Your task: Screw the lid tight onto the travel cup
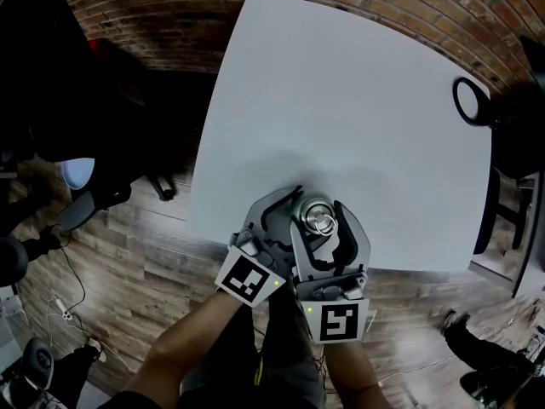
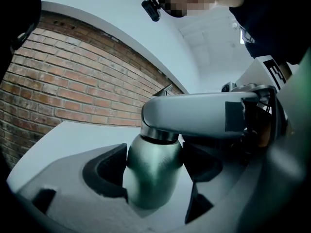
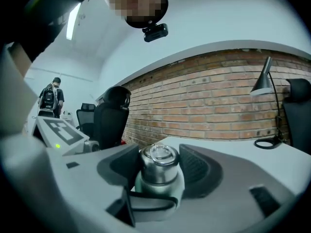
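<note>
A brushed-metal travel cup (image 1: 318, 220) stands on the white table (image 1: 341, 83) close to its front edge. In the left gripper view its rounded body (image 2: 153, 174) sits between the dark pads of my left gripper (image 2: 154, 171), which press on both sides. My right gripper (image 3: 158, 163) reaches in higher up, and its pads close round the shiny lid (image 3: 158, 160) on top of the cup. From the head view, the left gripper (image 1: 300, 214) comes in from the lower left. The right gripper (image 1: 322, 225) comes from straight below.
The table's front edge runs just below the cup, with wooden floor beyond it. A black lamp base (image 1: 471, 100) rests at the table's far right corner. A brick wall backs the table. An office chair (image 3: 112, 115) and a distant person (image 3: 50, 98) are off to the left.
</note>
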Demonstrator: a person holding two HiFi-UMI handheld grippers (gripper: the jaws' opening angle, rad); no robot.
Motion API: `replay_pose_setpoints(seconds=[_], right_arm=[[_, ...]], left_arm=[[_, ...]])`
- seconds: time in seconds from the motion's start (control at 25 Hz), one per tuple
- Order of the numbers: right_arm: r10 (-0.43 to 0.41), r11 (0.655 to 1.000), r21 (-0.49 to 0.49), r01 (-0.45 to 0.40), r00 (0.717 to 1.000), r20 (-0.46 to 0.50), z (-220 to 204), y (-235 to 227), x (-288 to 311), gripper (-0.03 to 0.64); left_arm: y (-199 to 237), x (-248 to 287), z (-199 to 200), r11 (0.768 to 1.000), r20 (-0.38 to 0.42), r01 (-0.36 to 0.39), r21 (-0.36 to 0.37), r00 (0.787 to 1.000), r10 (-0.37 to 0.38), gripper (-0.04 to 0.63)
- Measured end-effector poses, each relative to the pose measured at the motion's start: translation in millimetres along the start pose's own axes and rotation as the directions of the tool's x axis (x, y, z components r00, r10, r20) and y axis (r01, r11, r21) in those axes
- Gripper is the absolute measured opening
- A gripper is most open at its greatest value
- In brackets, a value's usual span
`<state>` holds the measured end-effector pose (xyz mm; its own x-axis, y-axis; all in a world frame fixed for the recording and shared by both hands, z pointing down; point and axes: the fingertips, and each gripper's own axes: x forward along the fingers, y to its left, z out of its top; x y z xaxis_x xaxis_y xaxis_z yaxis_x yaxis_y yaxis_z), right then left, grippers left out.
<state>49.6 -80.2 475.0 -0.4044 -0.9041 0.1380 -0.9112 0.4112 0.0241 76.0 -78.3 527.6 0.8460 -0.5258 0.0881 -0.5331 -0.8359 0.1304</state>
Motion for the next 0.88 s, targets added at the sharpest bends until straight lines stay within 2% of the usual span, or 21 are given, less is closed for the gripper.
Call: replay_pose_setpoints(seconds=[0.28, 0.6, 0.88], right_arm=[[0.023, 1.0, -0.013, -0.023, 1.0, -0.004, -0.8, 0.9, 0.5, 0.265], [0.108, 0.994, -0.02, -0.108, 0.994, -0.028, -3.7, 6.9, -2.5, 0.287], [0.1, 0.995, -0.023, -0.101, 0.994, -0.033, -4.6, 2.1, -9.1, 0.287]], left_arm=[[0.7, 0.2, 1.0, 1.0, 0.006, 0.0, -0.004, 1.0, 0.0, 0.354], [1.2, 1.9, 2.8, 1.0, 0.015, 0.019, 0.003, 1.0, -0.019, 0.355], [-2.8, -2.3, 2.8, 0.999, 0.016, 0.031, 0.021, 0.999, -0.031, 0.367]])
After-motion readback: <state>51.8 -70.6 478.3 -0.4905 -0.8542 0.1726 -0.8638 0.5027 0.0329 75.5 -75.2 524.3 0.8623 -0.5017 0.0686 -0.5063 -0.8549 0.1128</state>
